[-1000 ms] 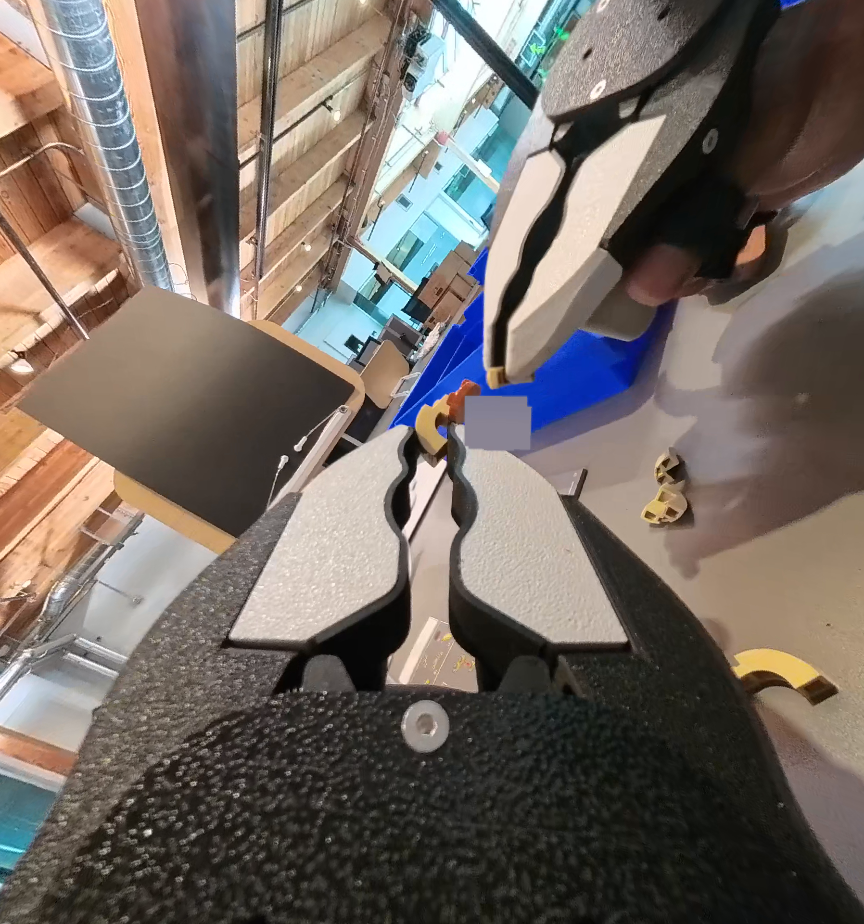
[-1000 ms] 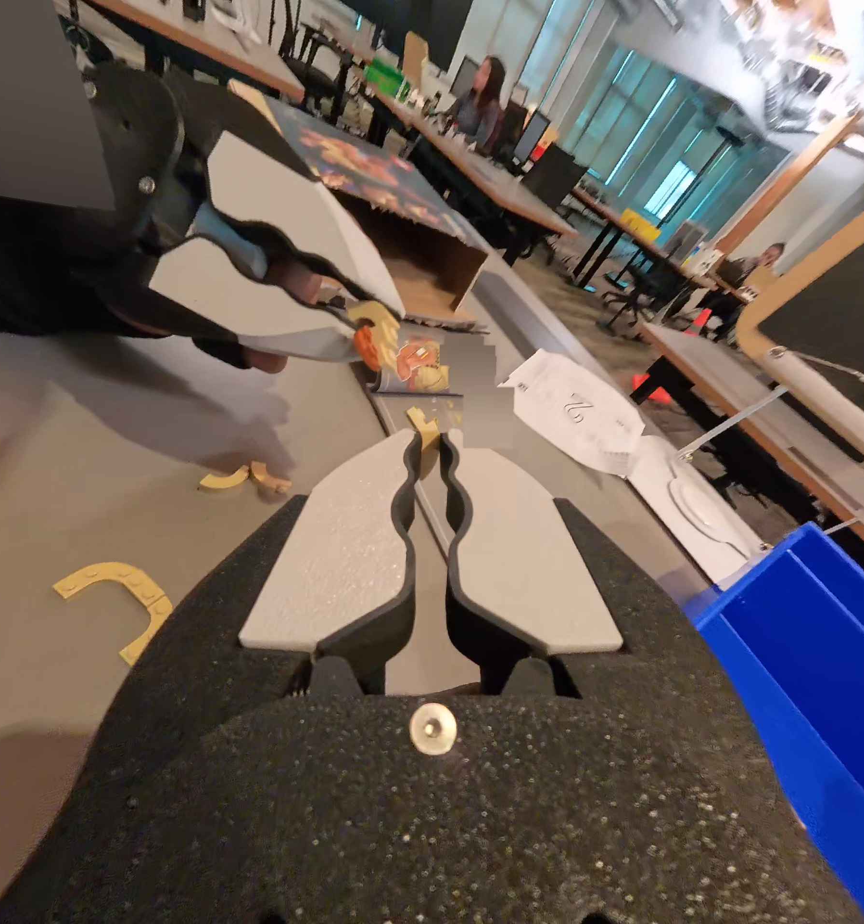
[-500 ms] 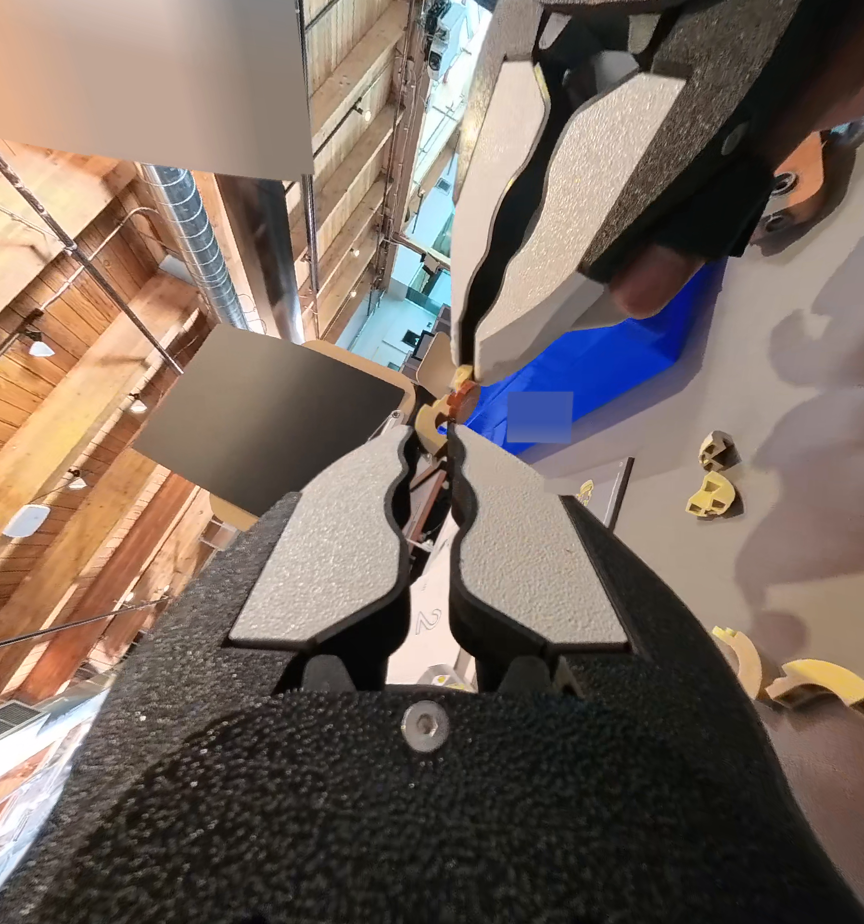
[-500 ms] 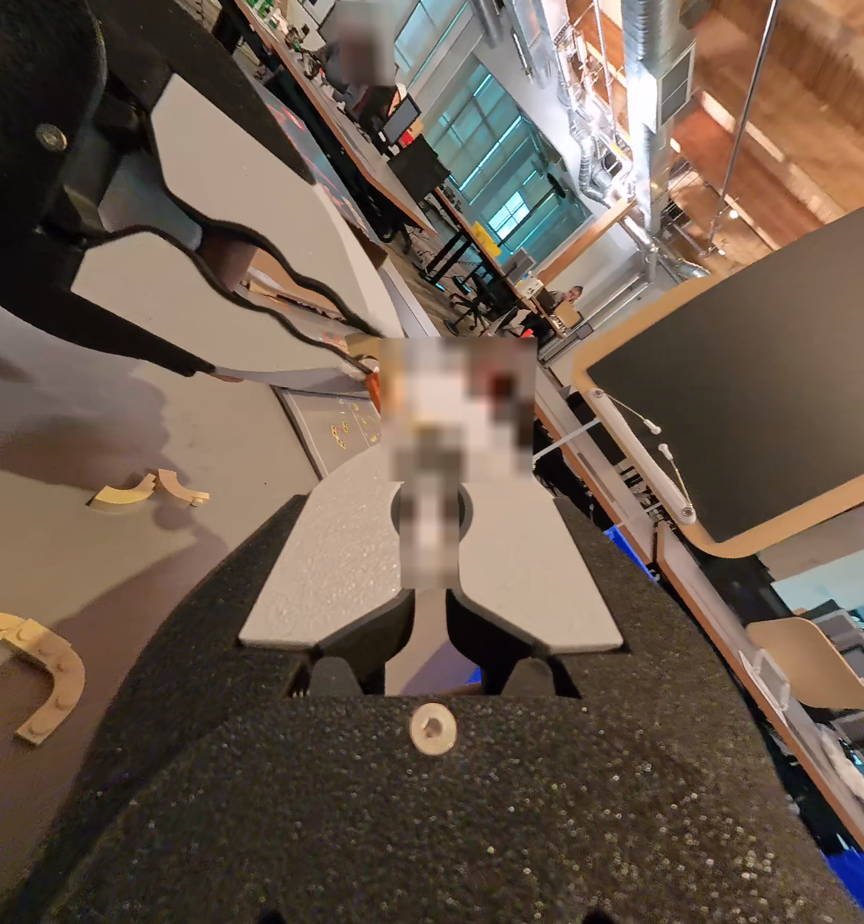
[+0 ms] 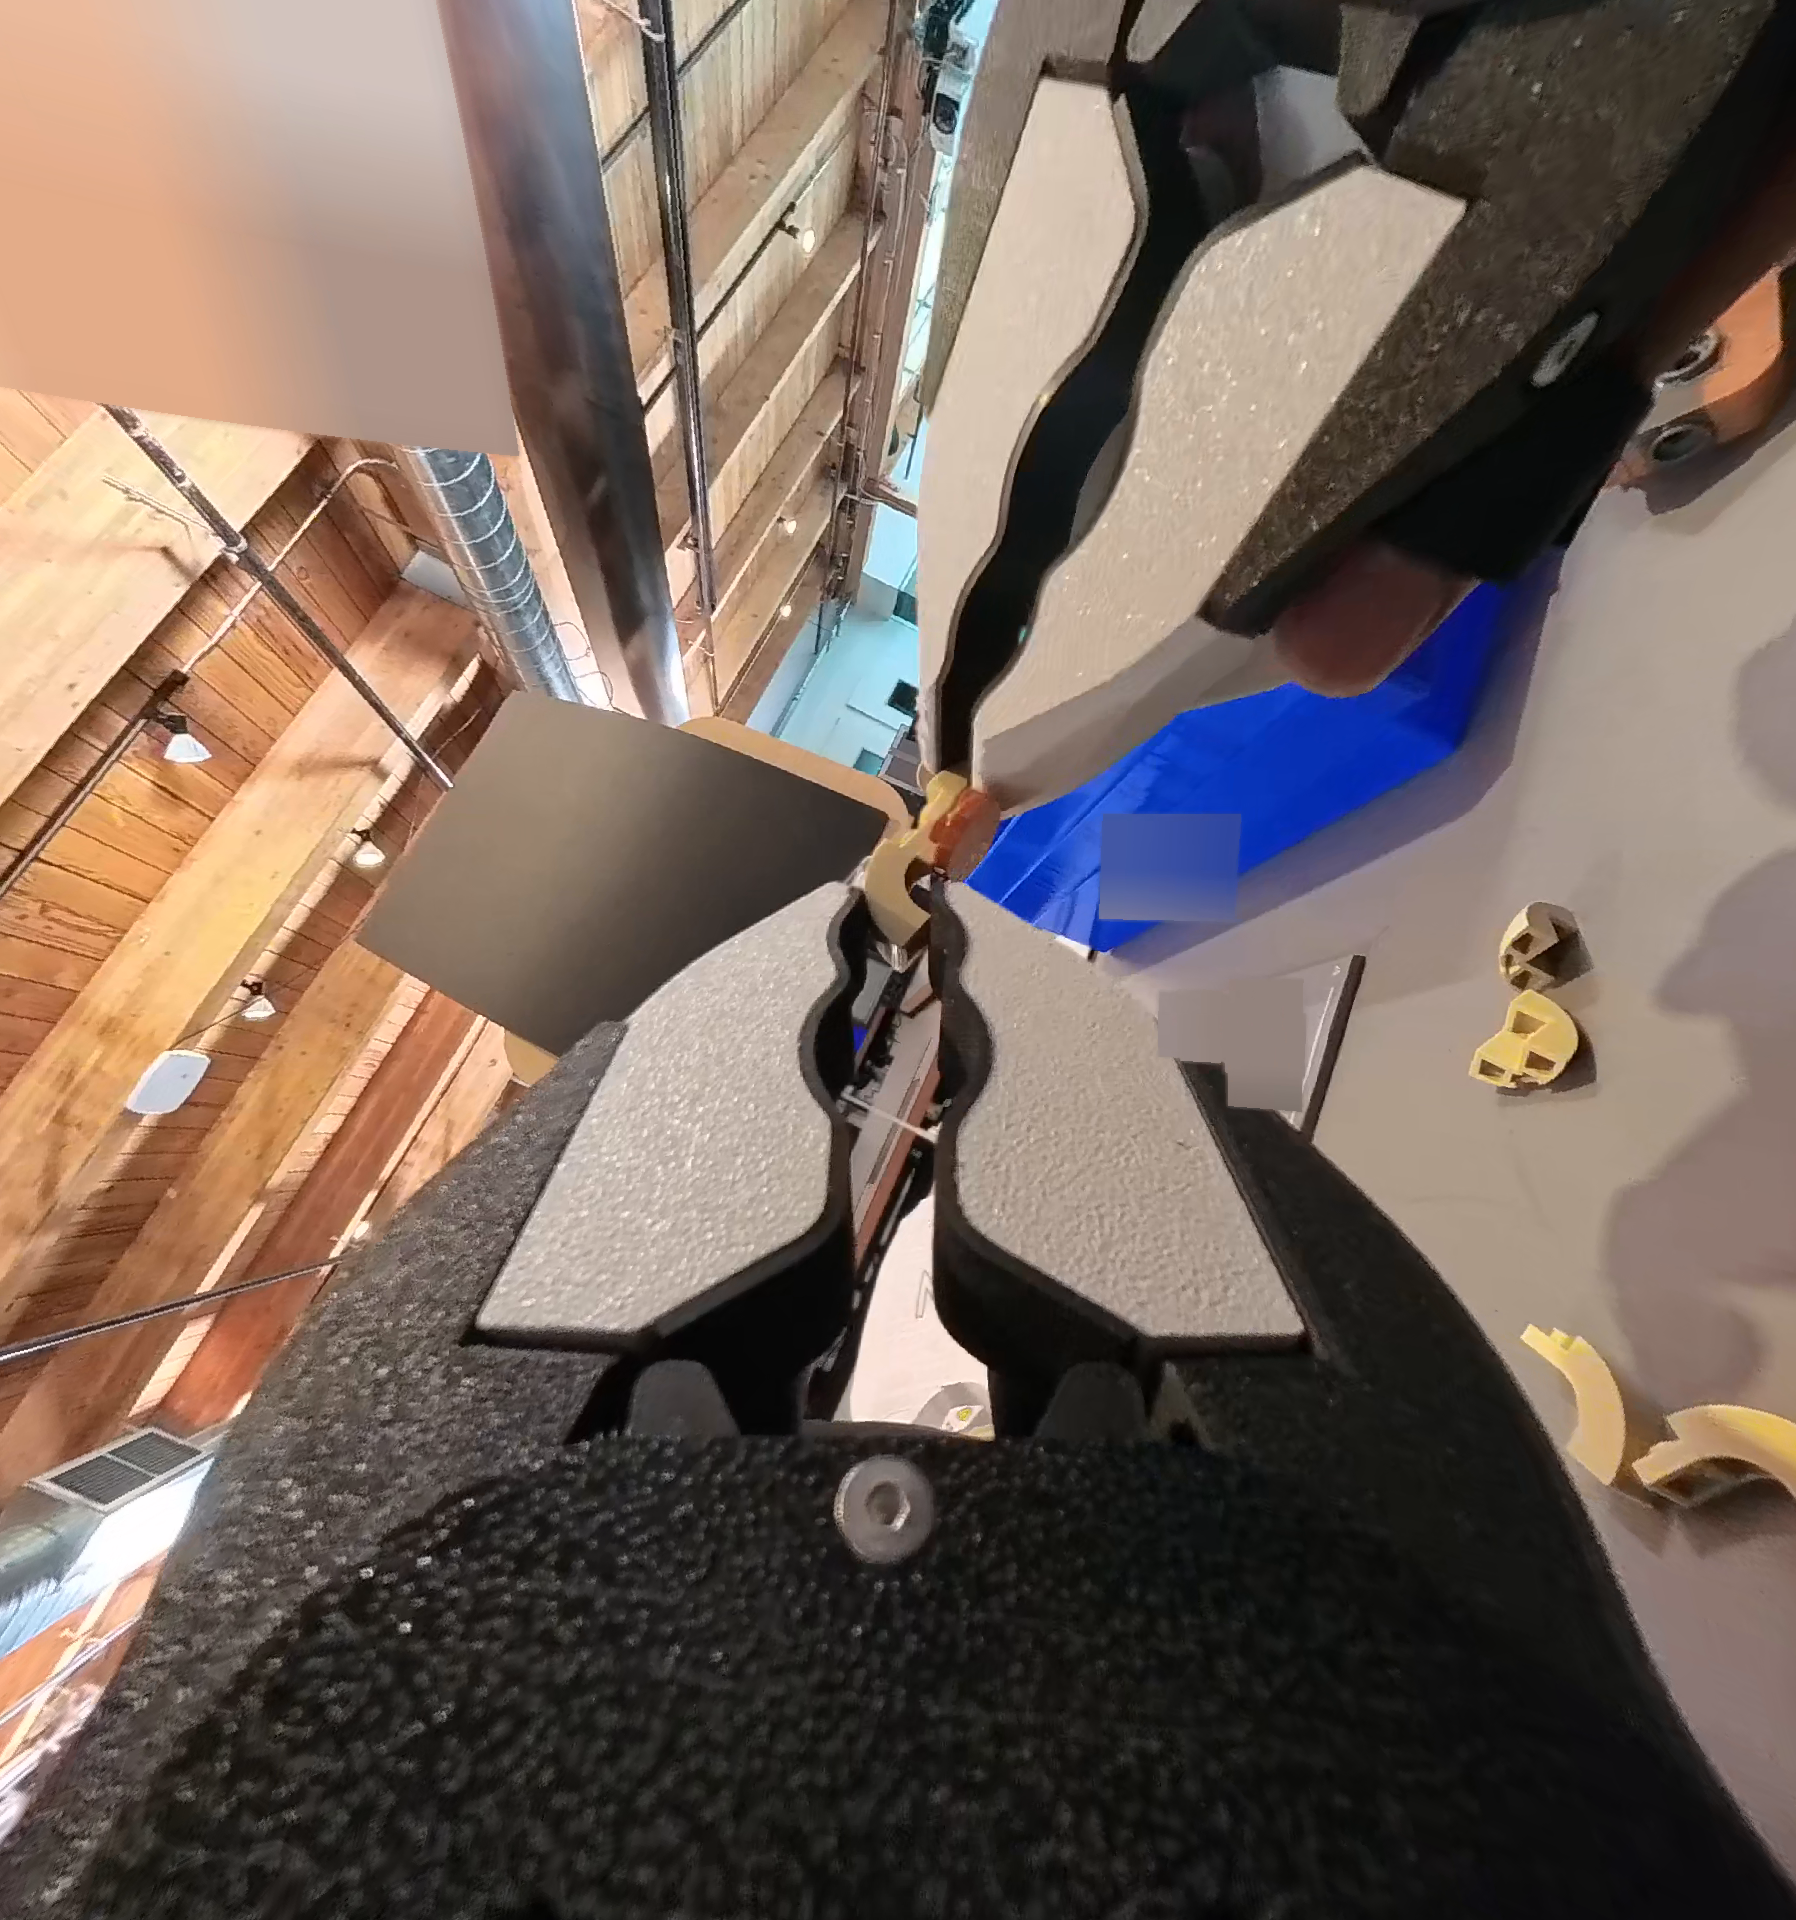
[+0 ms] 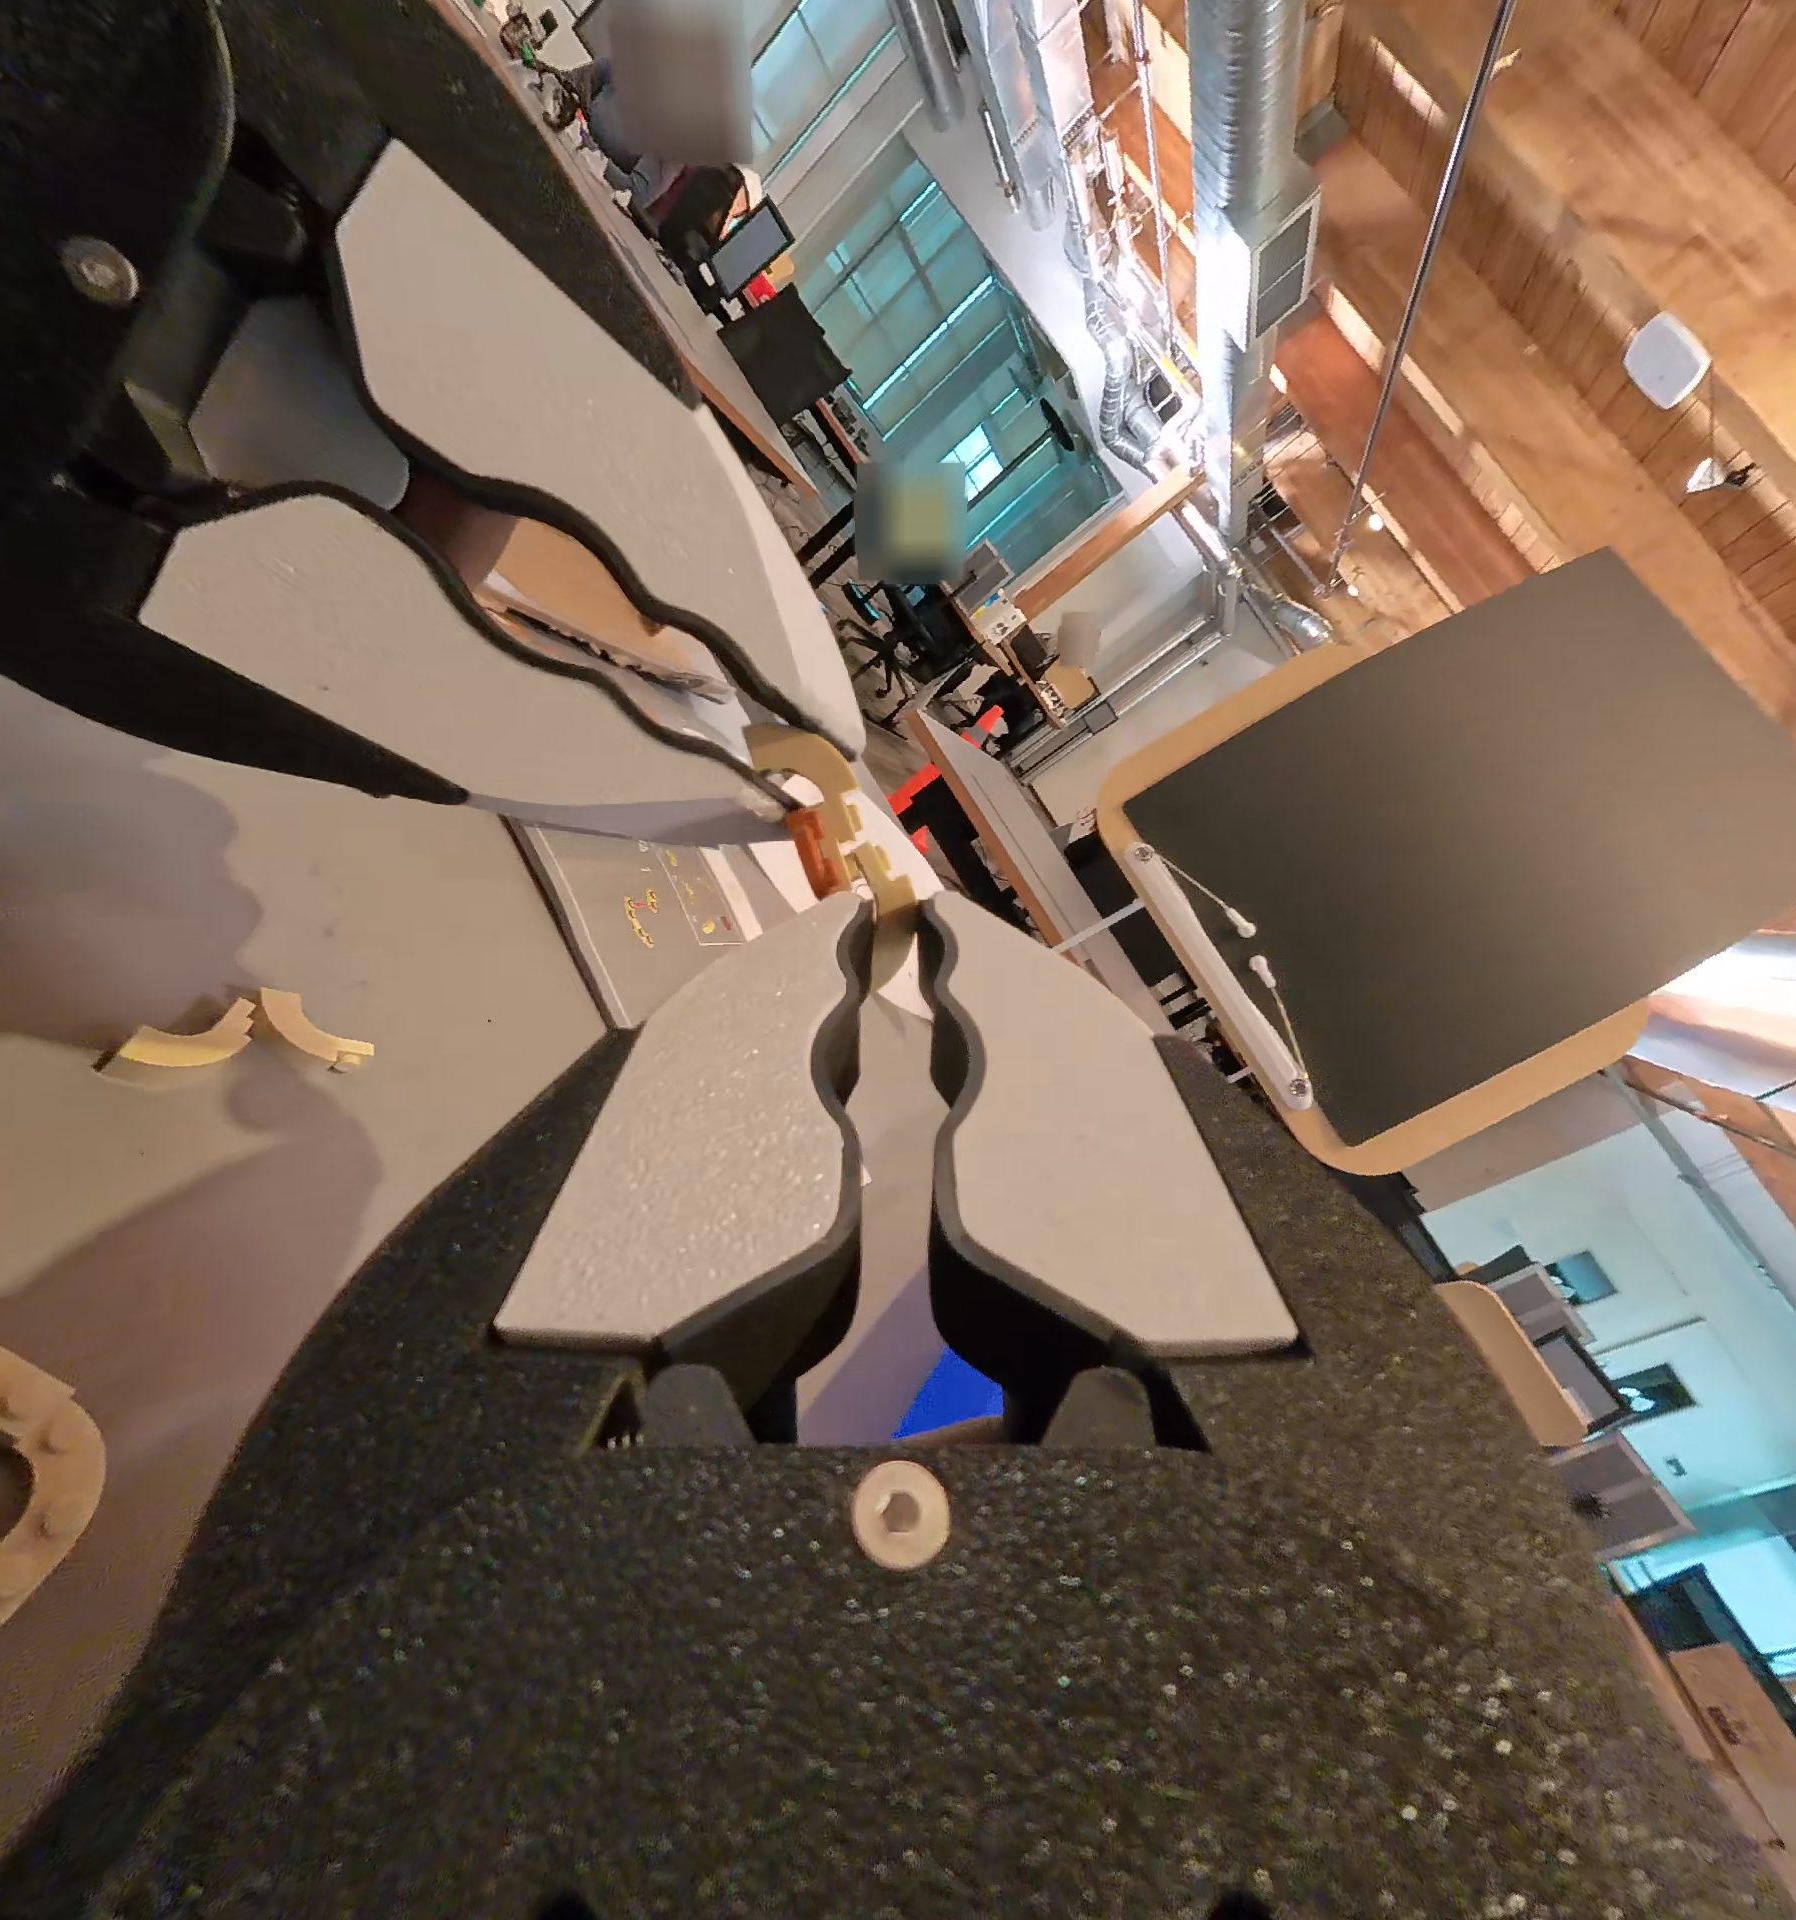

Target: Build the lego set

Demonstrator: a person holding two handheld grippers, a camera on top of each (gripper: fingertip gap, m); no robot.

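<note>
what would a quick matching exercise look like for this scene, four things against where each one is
Things:
1. orange brick
2. blue bin
3. U-shaped tan piece
4. black panel

Places:
A. flat on the grey table, near the left edge of the right wrist view
B. up in the air between the two grippers' tips
C. on the table behind the right gripper, seen from the left wrist view
D. off the table's far side, with a tan rim

Pairs: 1-B, 2-C, 3-A, 4-D
</note>
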